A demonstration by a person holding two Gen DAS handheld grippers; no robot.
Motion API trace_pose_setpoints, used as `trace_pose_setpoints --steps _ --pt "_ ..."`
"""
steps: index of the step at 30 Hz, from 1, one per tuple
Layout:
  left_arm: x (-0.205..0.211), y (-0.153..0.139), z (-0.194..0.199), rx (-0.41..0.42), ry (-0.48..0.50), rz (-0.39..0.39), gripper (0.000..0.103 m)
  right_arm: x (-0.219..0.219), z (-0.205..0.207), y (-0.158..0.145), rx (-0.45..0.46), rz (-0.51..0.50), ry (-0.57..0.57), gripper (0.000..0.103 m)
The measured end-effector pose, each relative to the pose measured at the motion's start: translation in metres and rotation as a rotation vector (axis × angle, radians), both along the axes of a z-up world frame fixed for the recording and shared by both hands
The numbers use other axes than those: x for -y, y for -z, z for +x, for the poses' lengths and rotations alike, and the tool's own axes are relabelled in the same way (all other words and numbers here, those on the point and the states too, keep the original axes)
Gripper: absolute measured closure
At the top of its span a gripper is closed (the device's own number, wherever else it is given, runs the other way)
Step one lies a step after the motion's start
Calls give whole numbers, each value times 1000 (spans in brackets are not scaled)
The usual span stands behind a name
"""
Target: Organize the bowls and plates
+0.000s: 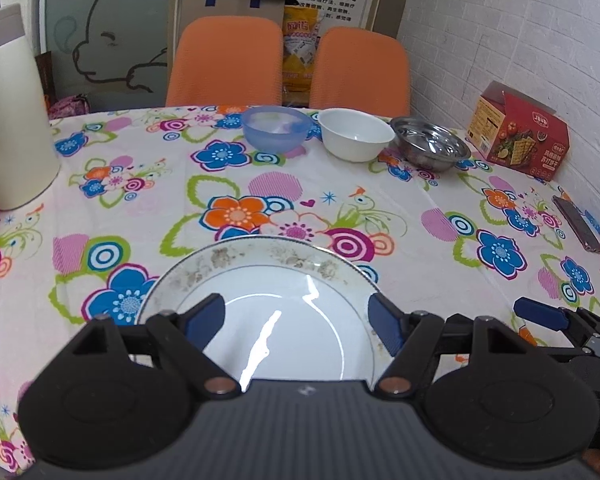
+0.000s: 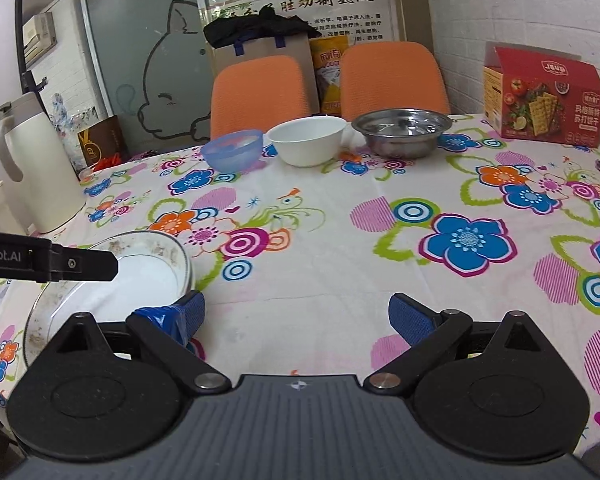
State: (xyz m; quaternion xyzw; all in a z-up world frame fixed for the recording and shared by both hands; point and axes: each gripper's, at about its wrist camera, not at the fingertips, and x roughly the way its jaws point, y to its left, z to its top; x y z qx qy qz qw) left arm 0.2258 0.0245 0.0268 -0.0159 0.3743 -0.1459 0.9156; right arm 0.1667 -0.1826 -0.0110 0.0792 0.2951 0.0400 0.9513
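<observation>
A white plate [image 1: 260, 280] with a faded floral rim lies on the flowered tablecloth at the near edge. My left gripper [image 1: 296, 312] hovers open over it, with its blue pads on either side of the plate's well and nothing held. My right gripper [image 2: 296, 312] is open over bare cloth just right of the plate [image 2: 140, 276], its left pad by the rim. Along the far edge, left to right, stand a blue plastic bowl [image 1: 275, 132], a white bowl [image 1: 356, 134] and a steel bowl [image 1: 430, 142]. All three look empty.
A cream thermos jug [image 1: 16, 120] stands at the left edge and a red cracker box [image 1: 520, 136] at the far right by the wall. A dark phone [image 1: 576, 224] lies at the right. Two orange chairs [image 1: 226, 60] stand behind the table.
</observation>
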Motion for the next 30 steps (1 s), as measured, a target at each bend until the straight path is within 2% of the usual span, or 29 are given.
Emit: trace_pose_setpoints --steps 7,11,16,20,25,27,30 --pt "41 -1 16 -7 50 40 32 36 10 0 7 -32 15 17" --pt "63 2 39 -46 88 33 32 64 30 -5 2 -67 22 17" --pt "95 -5 84 -77 128 4 32 104 81 -24 19 -128 55 17" --pt "110 -10 113 -78 132 -3 32 131 150 -40 -1 -186 90 17" --pt "107 -4 132 -88 118 16 32 145 249 -36 -117 -216 67 17" --pt "101 1 137 -103 105 23 32 144 286 -23 -217 -220 38 17" --pt "87 5 142 -111 76 26 32 140 321 -4 -351 -253 8 17"
